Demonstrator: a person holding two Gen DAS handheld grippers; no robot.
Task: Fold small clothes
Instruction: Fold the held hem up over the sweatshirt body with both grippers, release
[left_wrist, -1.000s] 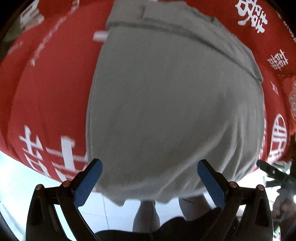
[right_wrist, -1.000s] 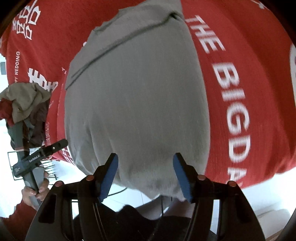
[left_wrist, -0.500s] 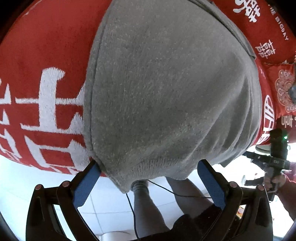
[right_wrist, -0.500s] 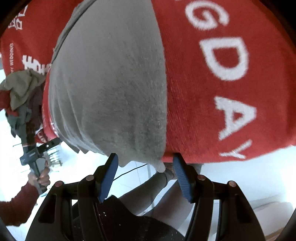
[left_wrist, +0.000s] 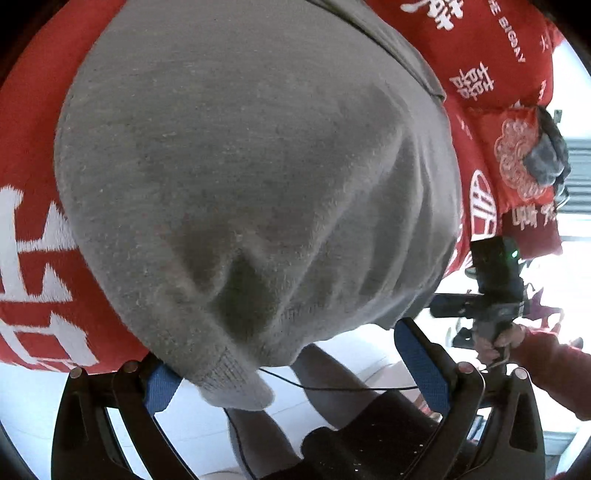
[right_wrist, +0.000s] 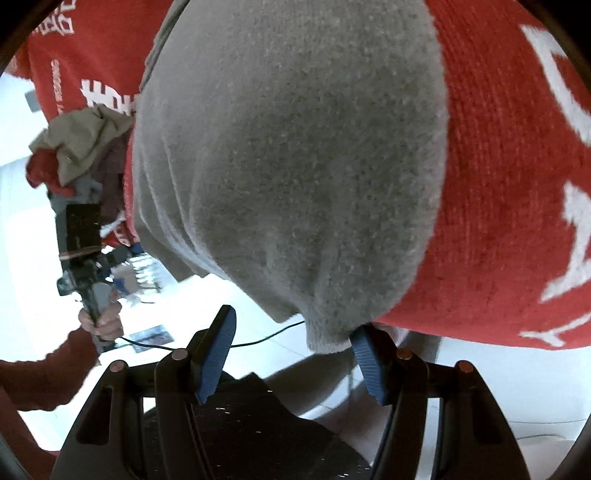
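Reaching for the two near corners of the grey garment

Lying flat on the red woven cloth with white lettering (left_wrist: 40, 155) that covers the bench, the grey knitted garment (left_wrist: 236, 155) fills the middle of both wrist views, and its near hem hangs a little over the bench edge at the bottom of each frame. The left gripper (left_wrist: 295, 369) has its jaws wide; the left blue pad (left_wrist: 160, 384) sits just beside the garment's ribbed corner (left_wrist: 236, 387), while the right pad stands clear of the fabric. The right gripper (right_wrist: 293, 354) also has its jaws open; the other ribbed corner (right_wrist: 327, 338) hangs between them, close to the right blue pad (right_wrist: 367, 365), but I cannot tell if it touches. Nothing is clamped yet.

I judge the step to be the first grasp before a fold. Next, each pair of jaws should close on its corner, then both should lift together.

No container is visible. At the left edge of the right wrist view, a heap of mixed clothes (right_wrist: 79, 147) lies loose on the bench.
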